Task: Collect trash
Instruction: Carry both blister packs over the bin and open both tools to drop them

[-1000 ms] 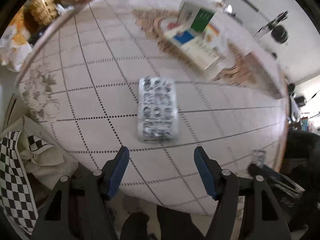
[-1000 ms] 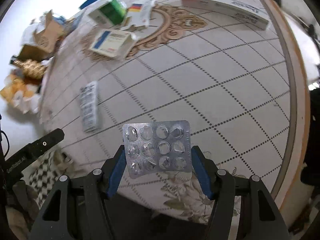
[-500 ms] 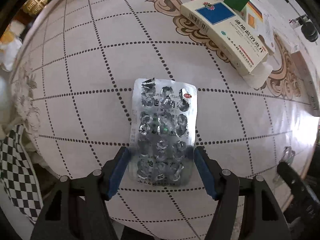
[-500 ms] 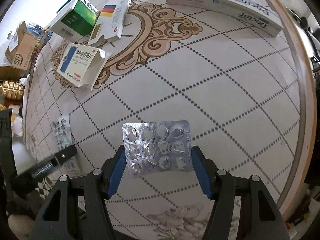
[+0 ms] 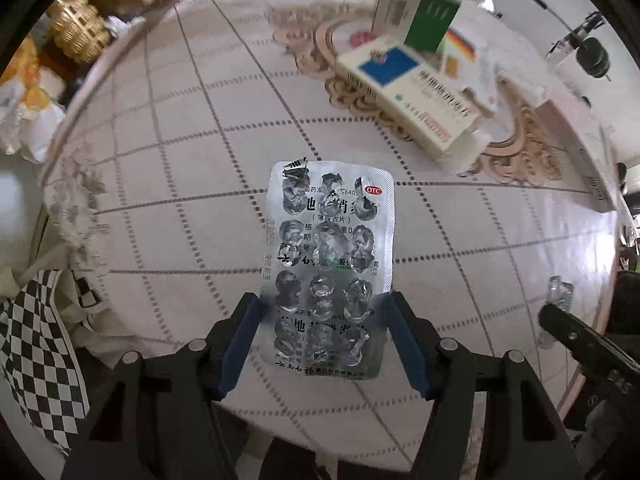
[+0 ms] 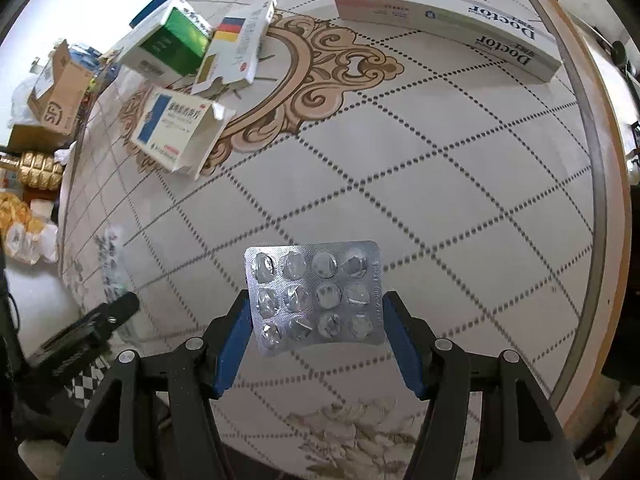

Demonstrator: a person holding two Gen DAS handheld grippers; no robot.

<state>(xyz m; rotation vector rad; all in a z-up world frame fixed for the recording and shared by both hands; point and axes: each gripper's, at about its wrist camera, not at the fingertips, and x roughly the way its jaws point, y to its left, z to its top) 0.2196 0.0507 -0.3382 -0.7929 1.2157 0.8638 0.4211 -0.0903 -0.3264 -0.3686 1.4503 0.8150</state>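
"Doctor" on long box

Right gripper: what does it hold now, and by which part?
The right gripper holds an emptied blister pack, gripped by its two short side edges near the lower end, one blue pad on each edge. The pack is off the table.

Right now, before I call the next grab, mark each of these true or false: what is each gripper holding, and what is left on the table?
1. The right gripper grips an emptied blister pack. True.
2. The left gripper has nothing between its fingers. False: a longer printed blister pack sits between them, pads at its edges.
3. The green box lies in the right gripper. False: it rests on the table, far side.
4. The blue-and-white box has an open end flap. True.
5. The long "Doctor" box stands upright. False: it lies flat.
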